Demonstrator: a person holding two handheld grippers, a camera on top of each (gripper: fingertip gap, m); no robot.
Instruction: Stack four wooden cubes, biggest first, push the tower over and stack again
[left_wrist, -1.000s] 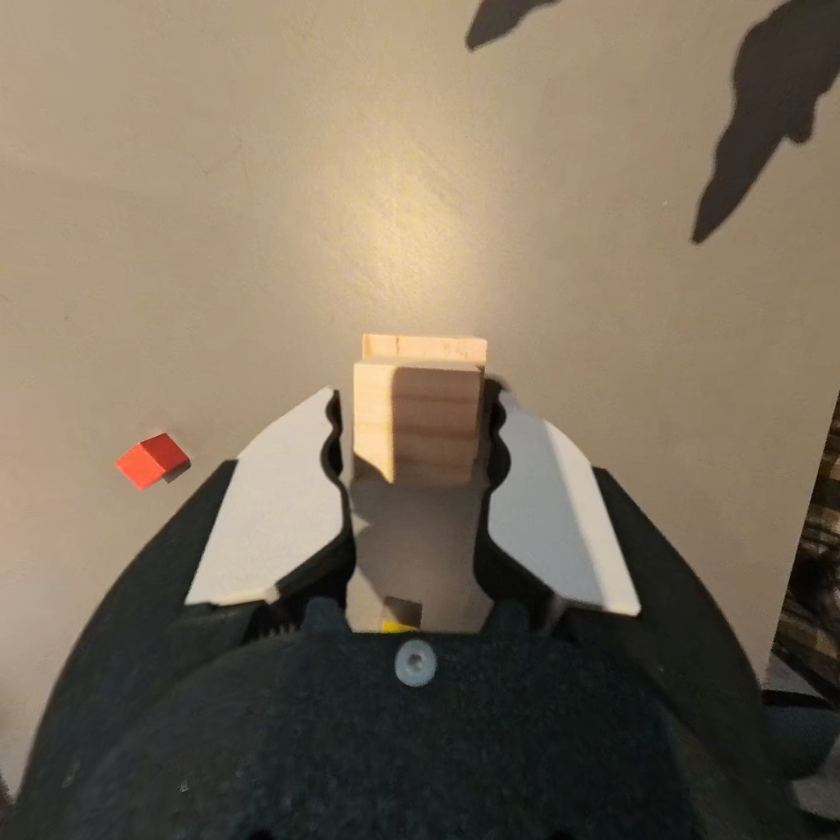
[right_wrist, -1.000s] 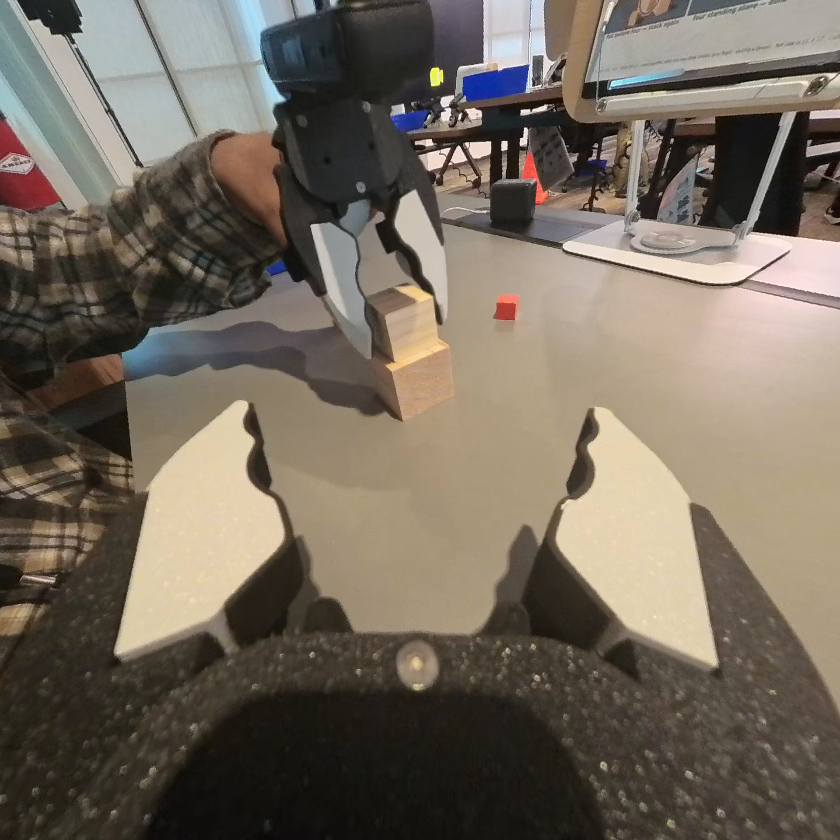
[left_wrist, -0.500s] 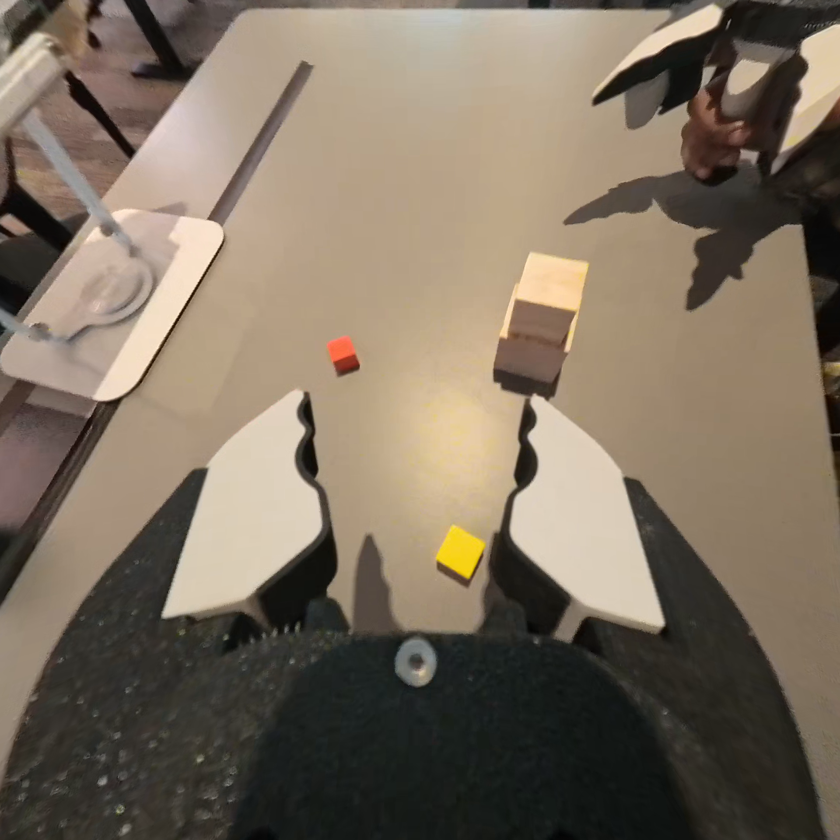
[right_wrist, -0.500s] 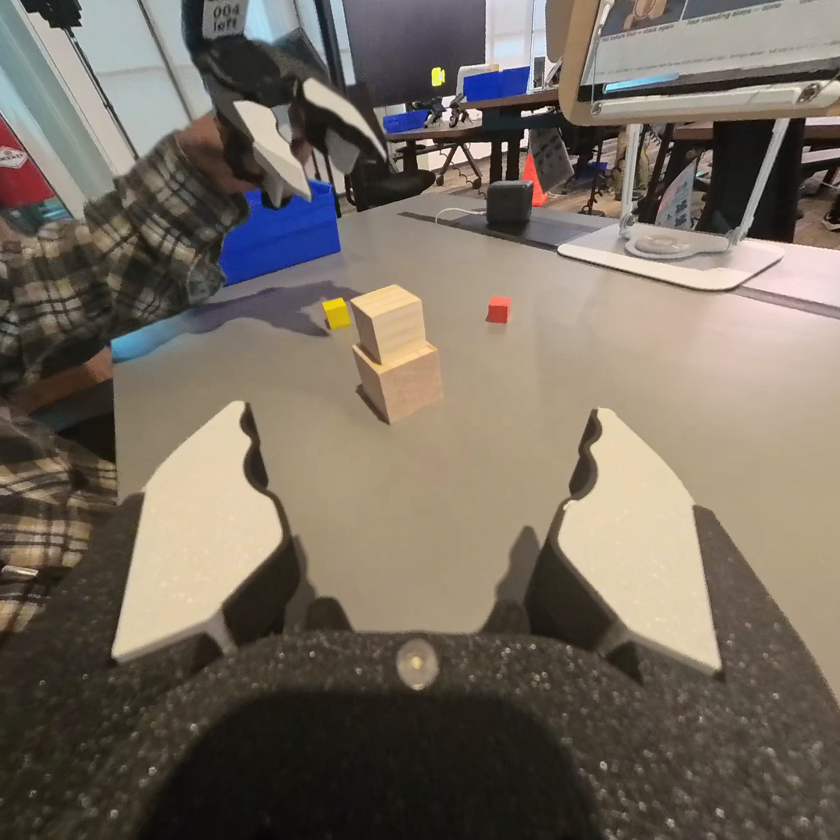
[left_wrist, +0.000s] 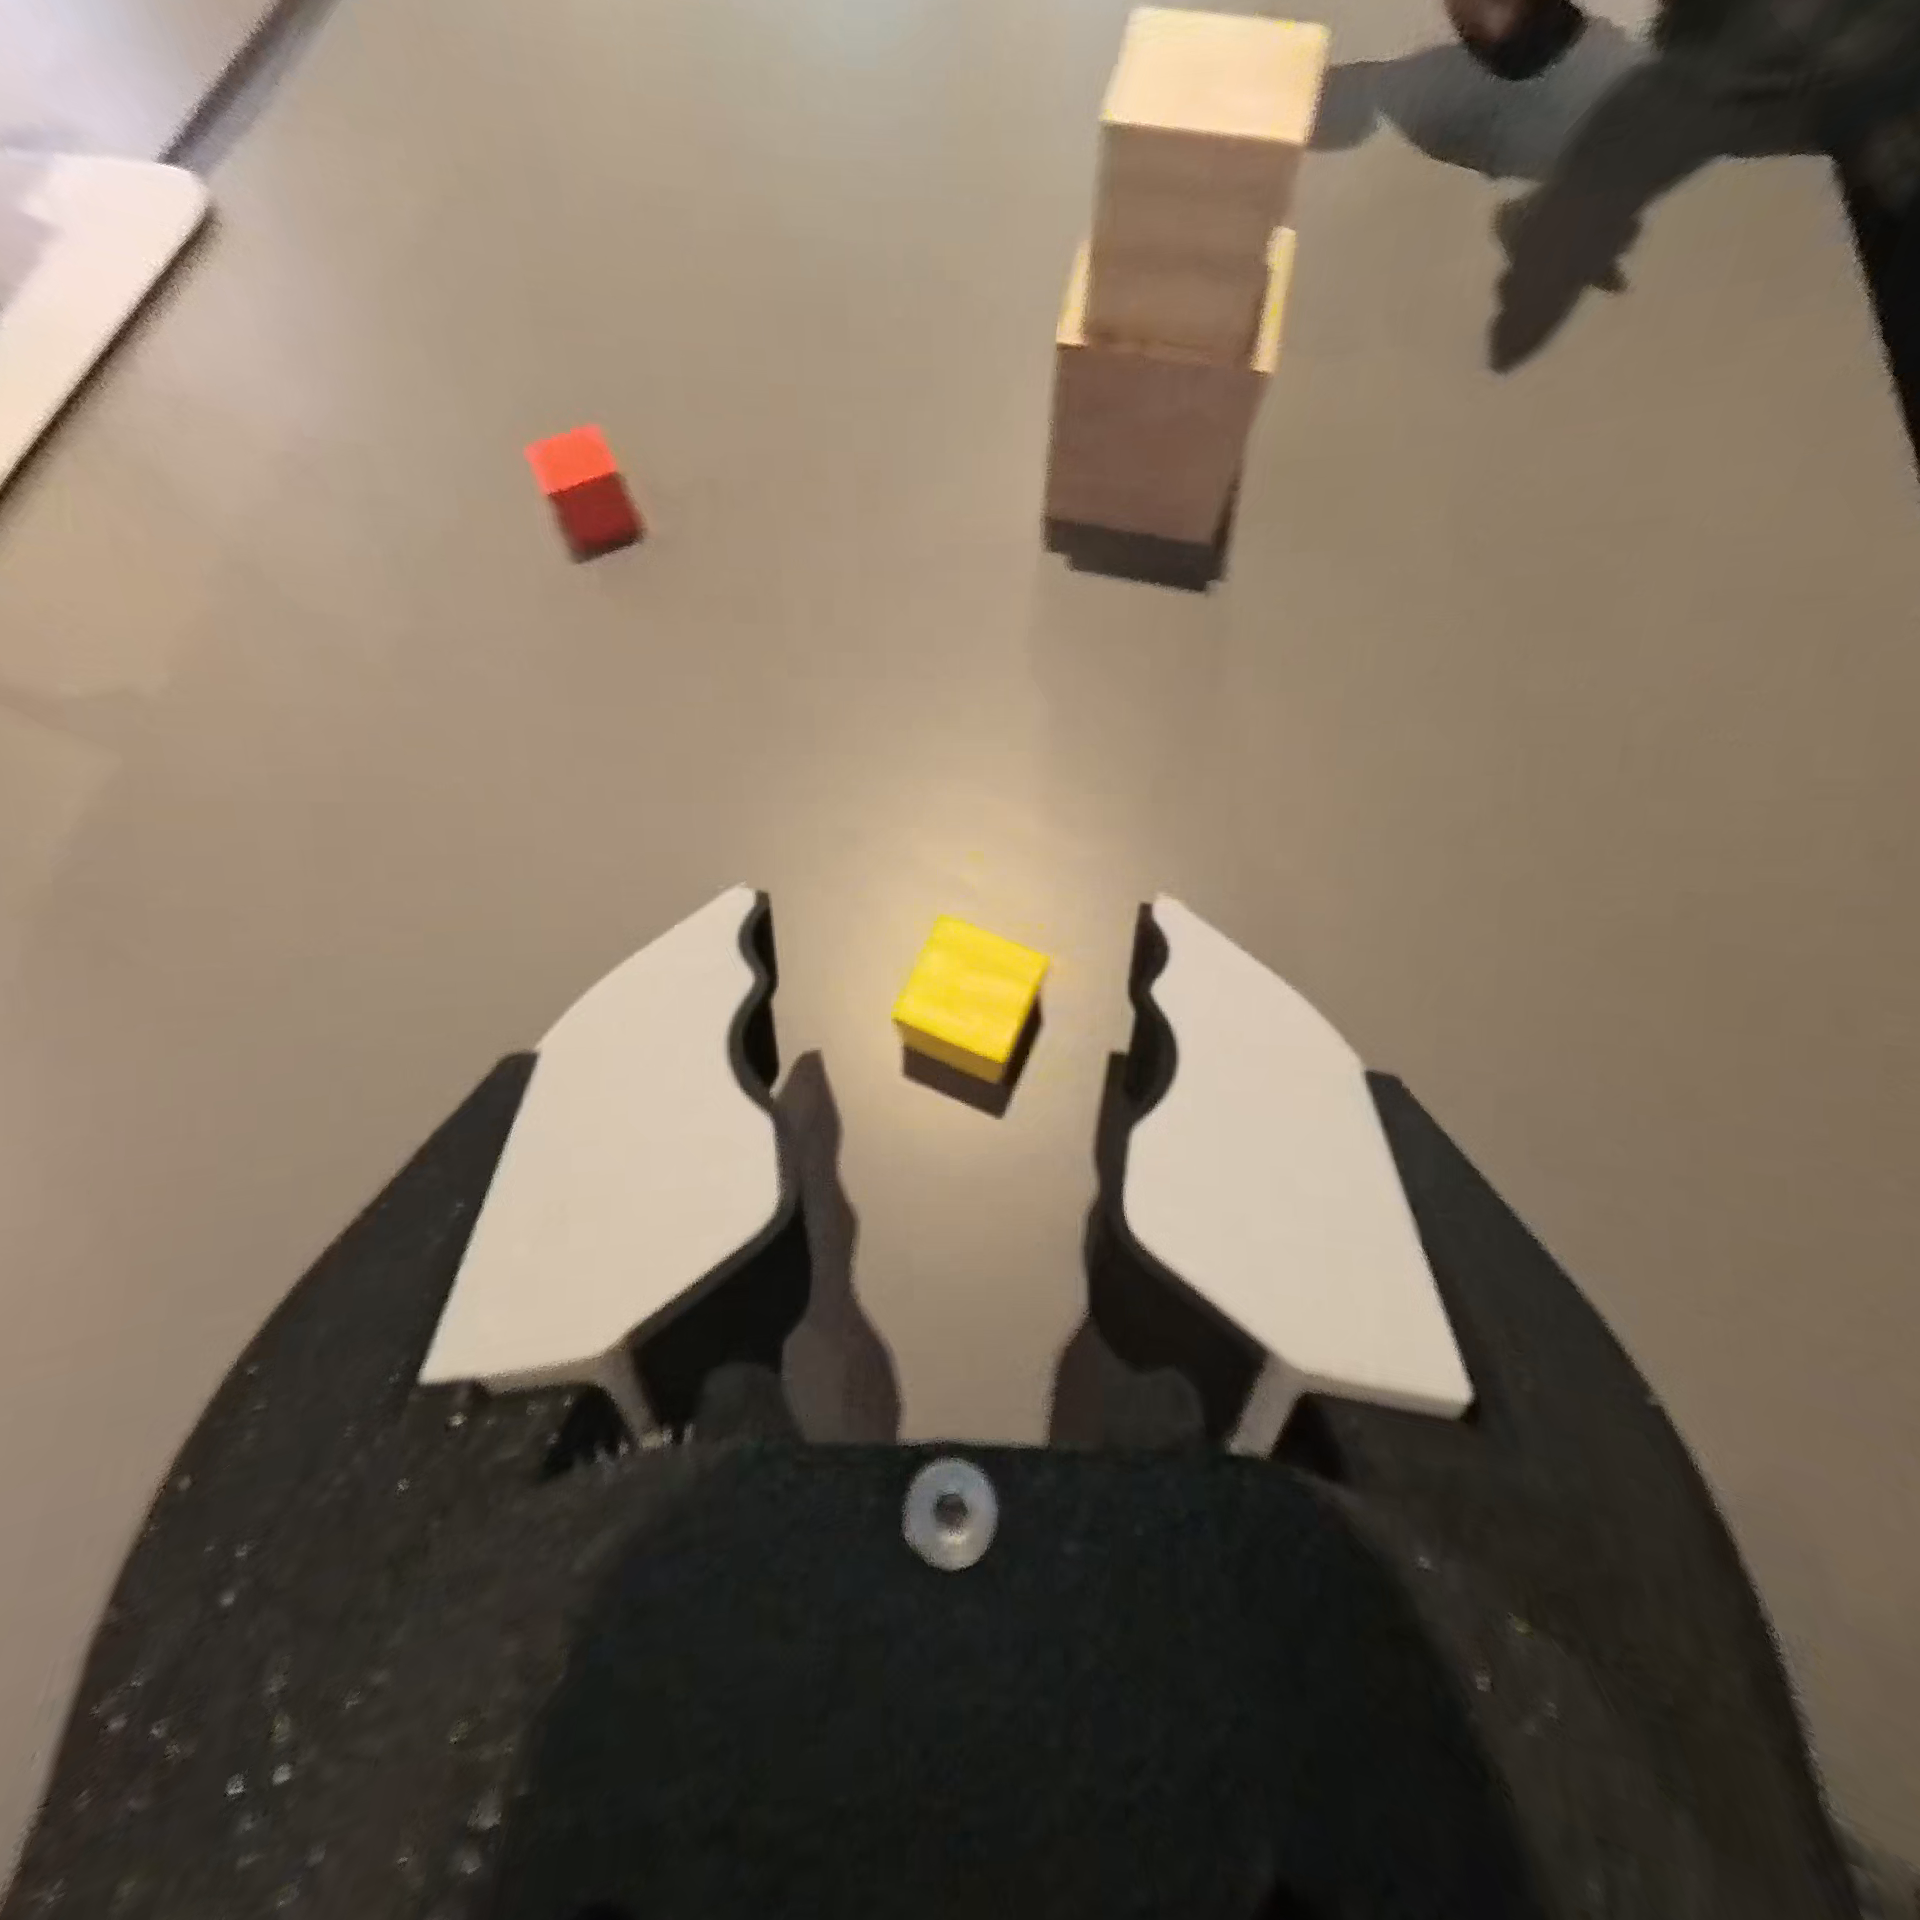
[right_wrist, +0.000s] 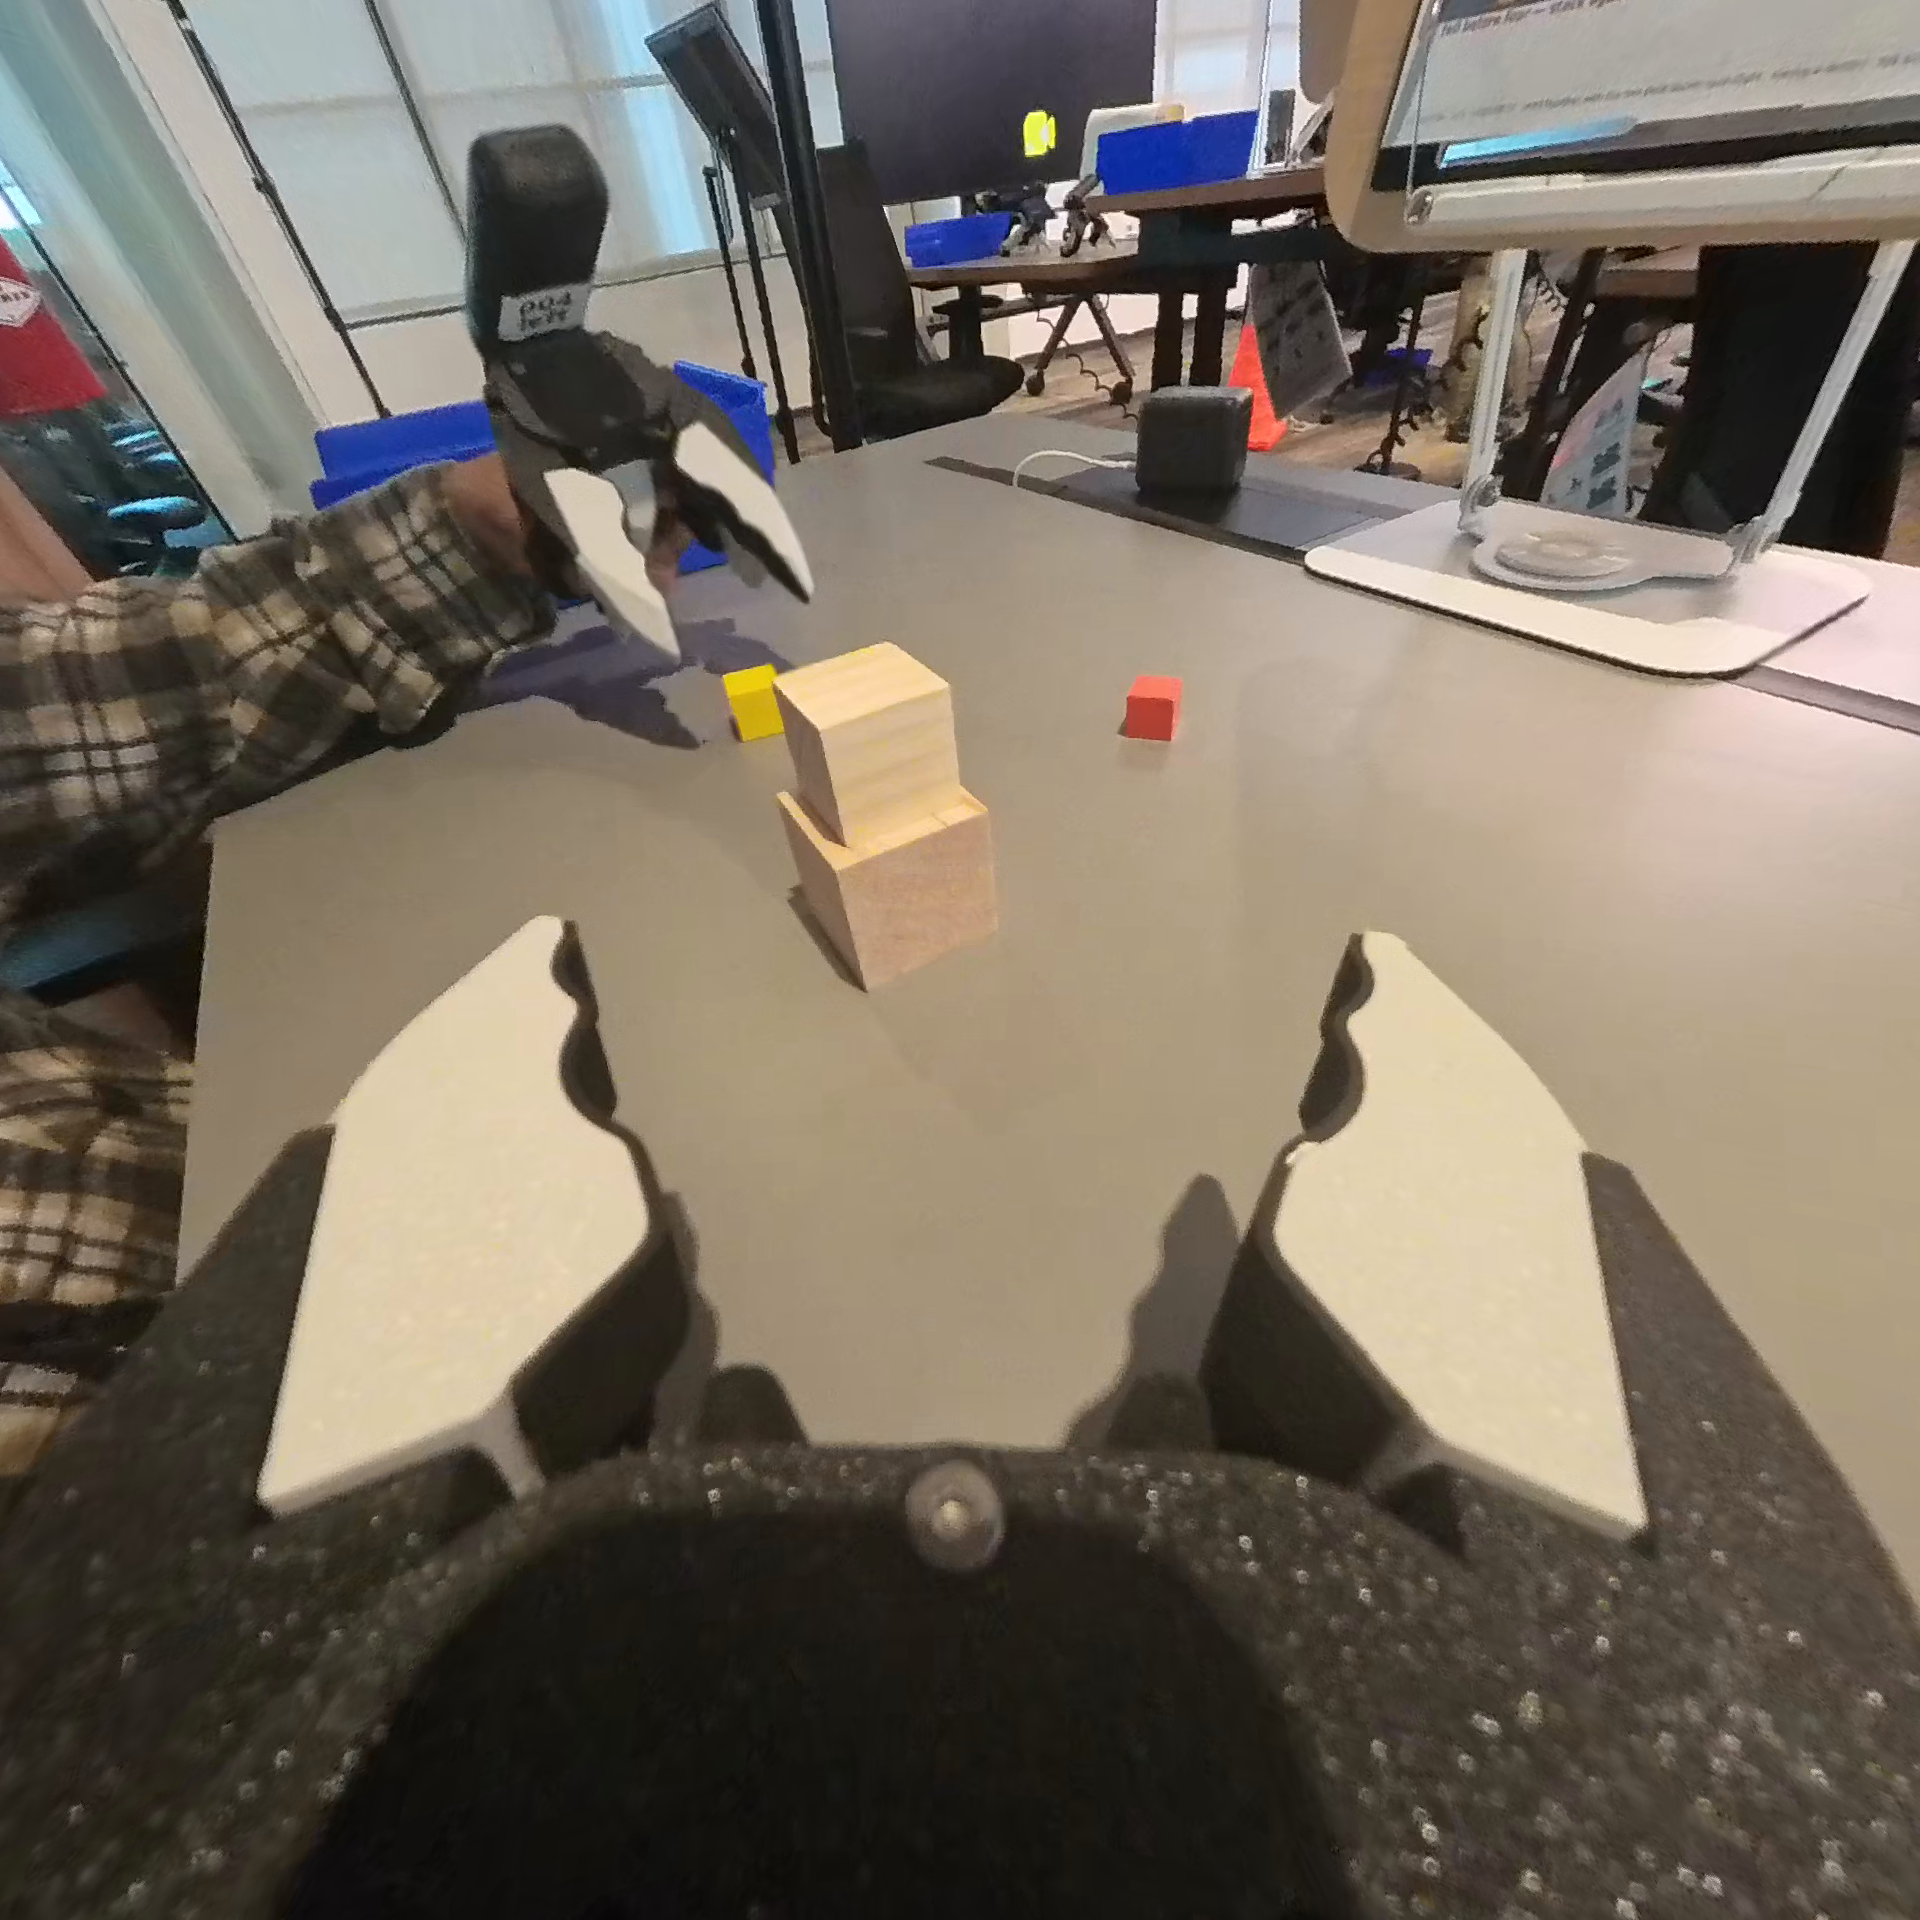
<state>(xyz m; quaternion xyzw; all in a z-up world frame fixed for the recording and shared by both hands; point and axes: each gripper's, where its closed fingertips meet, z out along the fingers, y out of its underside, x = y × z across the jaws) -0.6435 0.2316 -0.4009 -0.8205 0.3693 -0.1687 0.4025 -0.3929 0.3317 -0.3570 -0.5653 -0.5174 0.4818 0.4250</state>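
A medium plain wooden cube (right_wrist: 868, 736) sits on the biggest plain wooden cube (right_wrist: 902, 902) on the grey table (right_wrist: 1351, 935); the pair also shows in the left wrist view, the medium cube (left_wrist: 1205, 156) on the big one (left_wrist: 1148, 447). A small yellow cube (left_wrist: 968, 1000) lies on the table between the tips of my open left gripper (left_wrist: 954, 914). From the right wrist view the left gripper (right_wrist: 717, 613) hovers above and beside the yellow cube (right_wrist: 752, 701). A small red cube (left_wrist: 582, 486) lies apart (right_wrist: 1153, 707). My right gripper (right_wrist: 961, 945) is open and empty, short of the stack.
A white stand base (right_wrist: 1590, 592) and a dark mat with a black box (right_wrist: 1193, 452) lie at the table's far side. A plaid sleeve (right_wrist: 260, 644) reaches in from the left. Desks, chairs and blue bins stand beyond the table. My hands' fingertips stand some 30 cm from each other.
My left gripper let go of the medium cube on the big one, lifted away, and came down toward the yellow cube. The right gripper has barely moved.
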